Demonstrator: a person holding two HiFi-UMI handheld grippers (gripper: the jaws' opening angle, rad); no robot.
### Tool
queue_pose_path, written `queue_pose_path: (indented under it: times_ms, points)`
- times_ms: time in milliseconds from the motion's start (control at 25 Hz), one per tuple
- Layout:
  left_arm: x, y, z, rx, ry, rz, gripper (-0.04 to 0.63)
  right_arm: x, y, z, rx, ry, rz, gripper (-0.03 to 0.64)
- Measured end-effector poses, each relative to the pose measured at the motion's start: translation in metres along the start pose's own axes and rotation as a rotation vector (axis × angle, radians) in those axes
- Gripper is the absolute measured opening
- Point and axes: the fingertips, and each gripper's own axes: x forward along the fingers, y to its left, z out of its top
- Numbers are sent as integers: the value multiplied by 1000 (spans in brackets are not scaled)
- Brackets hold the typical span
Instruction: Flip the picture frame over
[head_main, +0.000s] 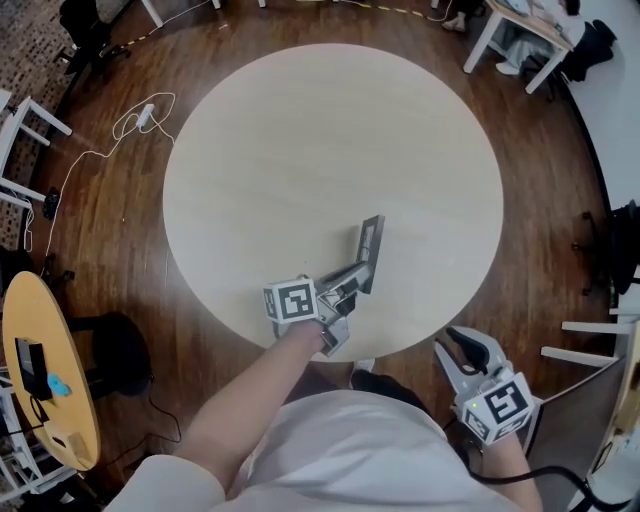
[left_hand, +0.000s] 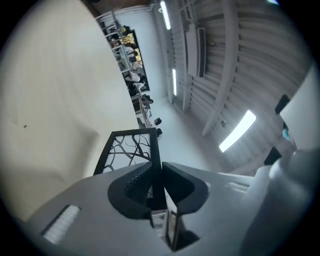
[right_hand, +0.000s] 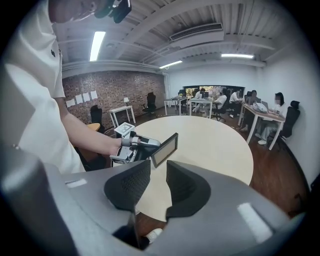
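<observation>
A dark picture frame is held on edge, lifted a little above the near part of the round beige table. My left gripper is shut on its lower edge. In the left gripper view the frame stands between the pads, its patterned panel showing past the jaws of the left gripper. The right gripper view shows the frame tilted, with the left gripper on it. My right gripper hangs off the table's near right edge, open with nothing between its fingers.
A small yellow side table with a few objects stands at the left. A white cable lies on the wooden floor. White desks stand at the back right, and people sit at desks across the room.
</observation>
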Motion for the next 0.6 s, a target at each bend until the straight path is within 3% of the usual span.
queue_pose_path:
  times_ms: [120, 320, 440, 600]
  points:
    - [-4, 6, 9, -193, -52, -105, 63, -3, 12, 4, 11, 16, -36, 104]
    - [-12, 15, 19, -347, -62, -233, 63, -6, 32, 3, 46, 51, -97, 104]
    - [-20, 20, 21, -399, -60, -281, 63, -6, 42, 3, 64, 61, -127, 103]
    - [-27, 26, 25, -391, -41, -295, 67, -2, 52, 5, 80, 64, -151, 104]
